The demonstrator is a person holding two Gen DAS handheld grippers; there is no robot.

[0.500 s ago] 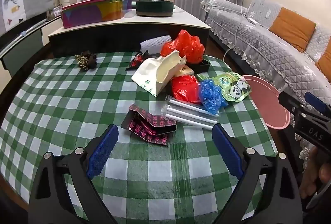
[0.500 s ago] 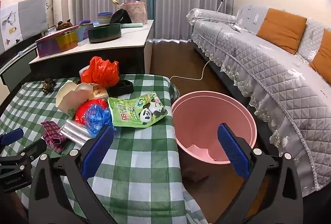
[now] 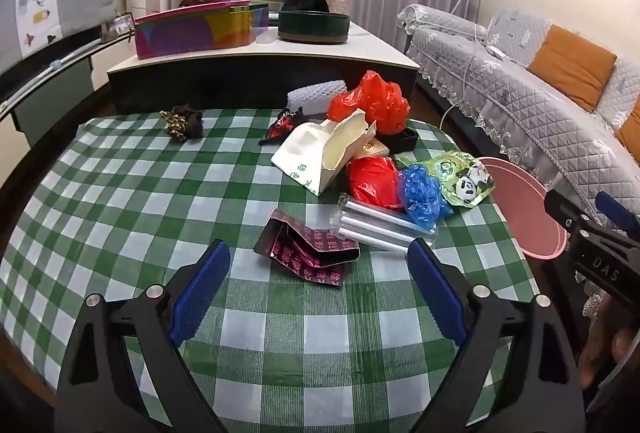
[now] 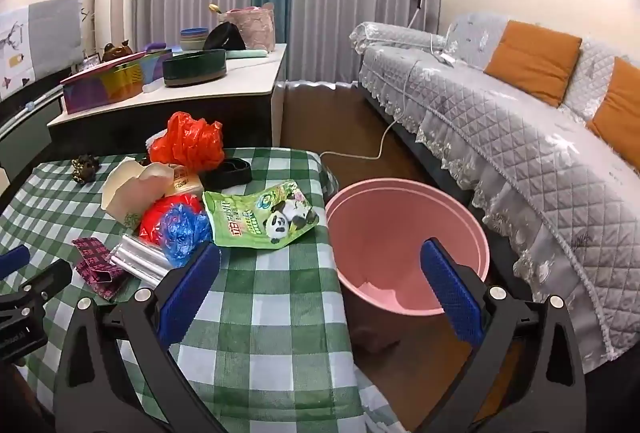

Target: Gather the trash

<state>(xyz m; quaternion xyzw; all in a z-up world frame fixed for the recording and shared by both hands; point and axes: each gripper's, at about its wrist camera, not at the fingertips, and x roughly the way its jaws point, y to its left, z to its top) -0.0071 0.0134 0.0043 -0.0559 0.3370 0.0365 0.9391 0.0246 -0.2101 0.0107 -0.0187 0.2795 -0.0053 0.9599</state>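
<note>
Left gripper point(image 3: 318, 277) is hovering with jaws spread wide and empty over the red packet point(image 3: 308, 253); right gripper point(image 4: 320, 281) is likewise gaping empty near the pink bin point(image 4: 404, 245).

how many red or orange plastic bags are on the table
2. An orange-red bag sits at the far edge behind the torn carton; a red bag lies beside the blue bag. Others may be hidden under the pile.

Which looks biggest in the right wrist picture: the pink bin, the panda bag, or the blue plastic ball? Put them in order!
1. pink bin, clearly the largest.
2. panda bag, a flat green packet on the table.
3. blue plastic ball, smallest, though it is partly hidden behind one of the fingers.
</note>
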